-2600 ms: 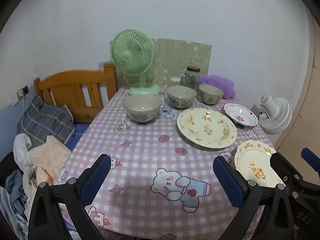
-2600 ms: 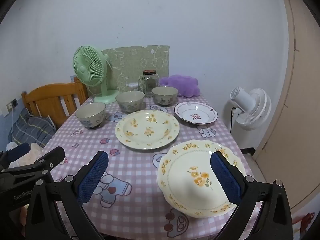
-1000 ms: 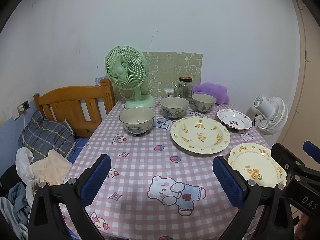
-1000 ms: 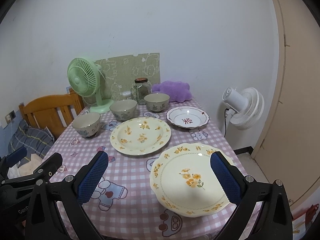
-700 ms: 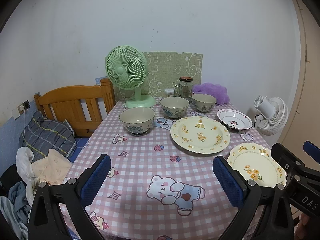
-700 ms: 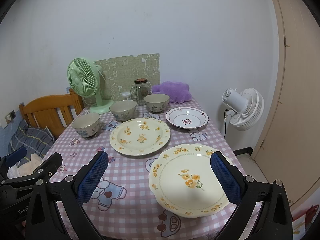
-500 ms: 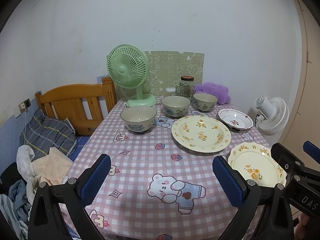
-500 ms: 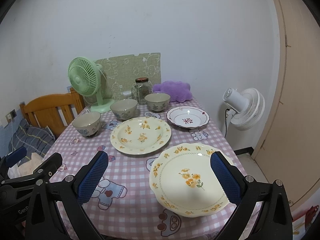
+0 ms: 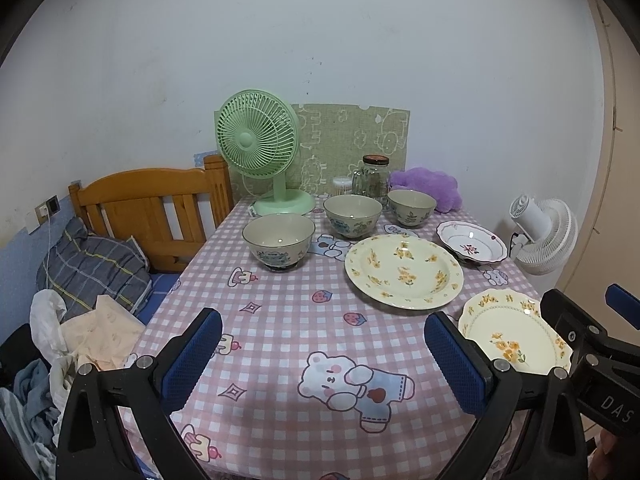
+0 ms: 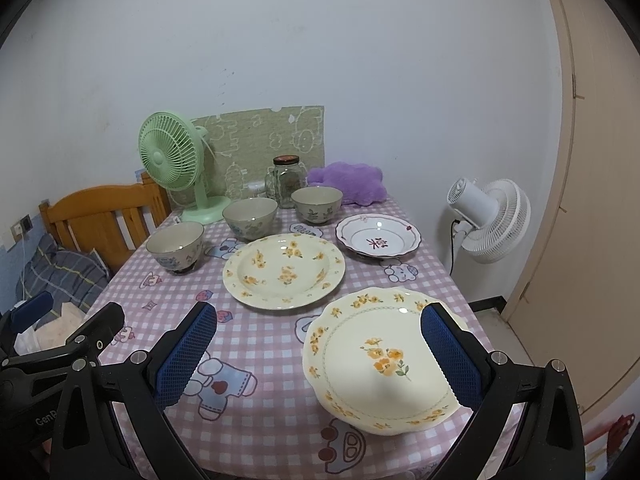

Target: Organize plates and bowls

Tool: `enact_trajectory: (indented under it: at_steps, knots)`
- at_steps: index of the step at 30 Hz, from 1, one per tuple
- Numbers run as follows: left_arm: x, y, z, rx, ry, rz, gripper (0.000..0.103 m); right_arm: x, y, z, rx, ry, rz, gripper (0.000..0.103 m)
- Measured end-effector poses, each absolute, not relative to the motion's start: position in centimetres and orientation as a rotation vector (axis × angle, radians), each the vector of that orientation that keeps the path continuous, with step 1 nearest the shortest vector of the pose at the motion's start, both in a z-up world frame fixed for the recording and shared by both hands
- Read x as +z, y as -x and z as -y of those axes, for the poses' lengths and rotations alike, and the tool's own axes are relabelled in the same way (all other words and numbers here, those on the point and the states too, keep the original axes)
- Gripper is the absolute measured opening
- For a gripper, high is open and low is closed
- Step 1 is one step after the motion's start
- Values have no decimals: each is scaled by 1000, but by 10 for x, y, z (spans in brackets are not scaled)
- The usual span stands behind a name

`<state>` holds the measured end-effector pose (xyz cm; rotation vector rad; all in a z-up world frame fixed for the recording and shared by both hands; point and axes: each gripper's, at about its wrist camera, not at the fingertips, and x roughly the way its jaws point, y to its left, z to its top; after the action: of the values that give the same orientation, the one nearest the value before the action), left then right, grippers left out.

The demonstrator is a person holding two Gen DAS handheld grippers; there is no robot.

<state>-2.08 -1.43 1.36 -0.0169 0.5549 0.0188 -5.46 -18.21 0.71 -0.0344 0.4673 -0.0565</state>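
Three plates (image 10: 383,354) and three bowls (image 9: 278,239) are spread singly near the green fan (image 9: 258,146); both grippers (image 9: 324,354) (image 10: 318,348) are held agape, empty, and glazed rims could slip if pinched shallowly.
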Motion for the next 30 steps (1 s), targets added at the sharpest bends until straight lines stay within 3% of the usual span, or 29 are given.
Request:
enact_trajectory:
  at_steps: [19,30]
  knots:
    - [15,-16,-1,-73,43,-621,100,13,37,166,-146,10,-516,103]
    - [2,-41,32,-120,17,-661,100,5,21,192,-201,-35,-546,103]
